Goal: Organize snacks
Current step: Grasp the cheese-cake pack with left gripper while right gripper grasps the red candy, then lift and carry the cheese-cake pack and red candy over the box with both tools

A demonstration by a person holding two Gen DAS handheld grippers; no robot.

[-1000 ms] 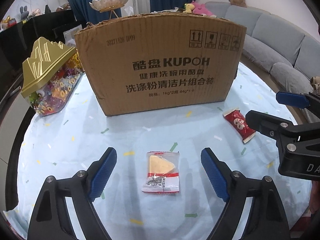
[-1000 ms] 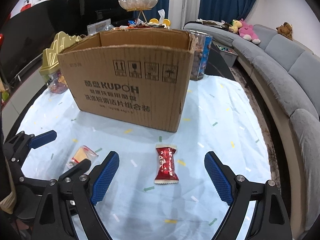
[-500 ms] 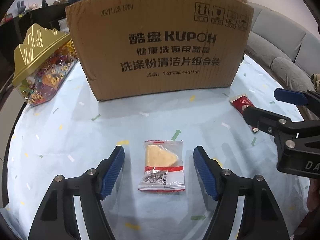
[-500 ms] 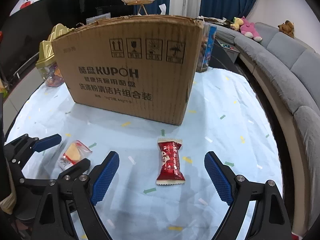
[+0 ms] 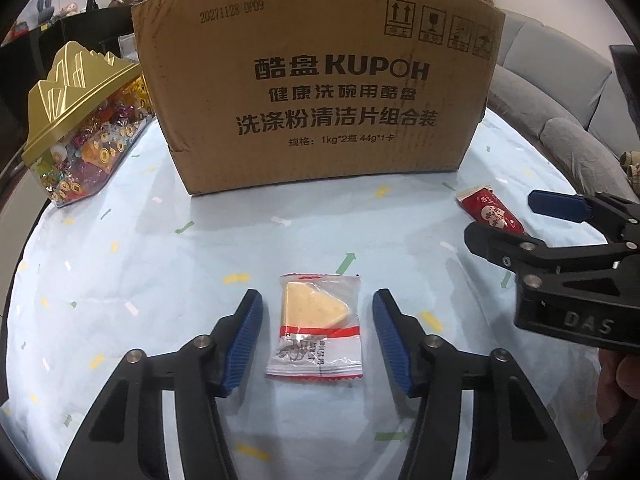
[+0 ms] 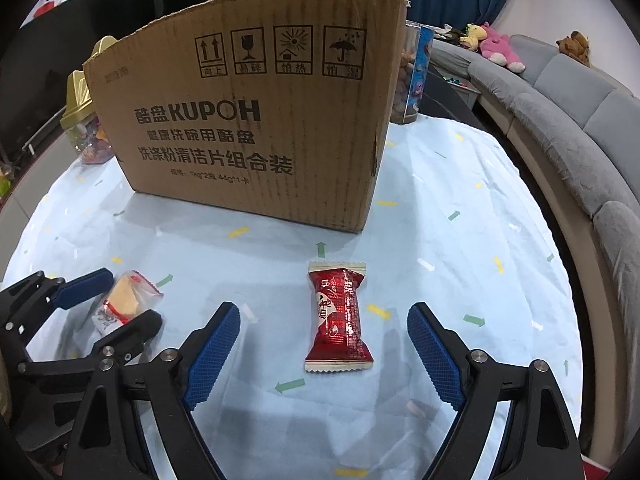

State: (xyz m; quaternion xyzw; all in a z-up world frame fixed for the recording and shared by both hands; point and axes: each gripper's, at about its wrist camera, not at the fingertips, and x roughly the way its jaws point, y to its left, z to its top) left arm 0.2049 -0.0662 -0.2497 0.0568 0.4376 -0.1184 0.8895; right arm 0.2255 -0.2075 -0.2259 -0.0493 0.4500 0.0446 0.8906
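Snacks look light and crinkly: left gripper (image 5: 317, 334) is closing around the clear-wrapped wedge snack (image 5: 316, 330), pads not yet touching; right gripper (image 6: 323, 354), wide, is closing around the slippery red packet (image 6: 338, 318); grip mid-body.

The cardboard box (image 6: 256, 128) hides most of the gold-lidded candy jar (image 6: 82, 116) behind

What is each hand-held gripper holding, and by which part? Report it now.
Nothing yet. The left hand-held gripper is closing around the clear snack packet, pads not touching. The right hand-held gripper is closing around the red candy, clear gaps.
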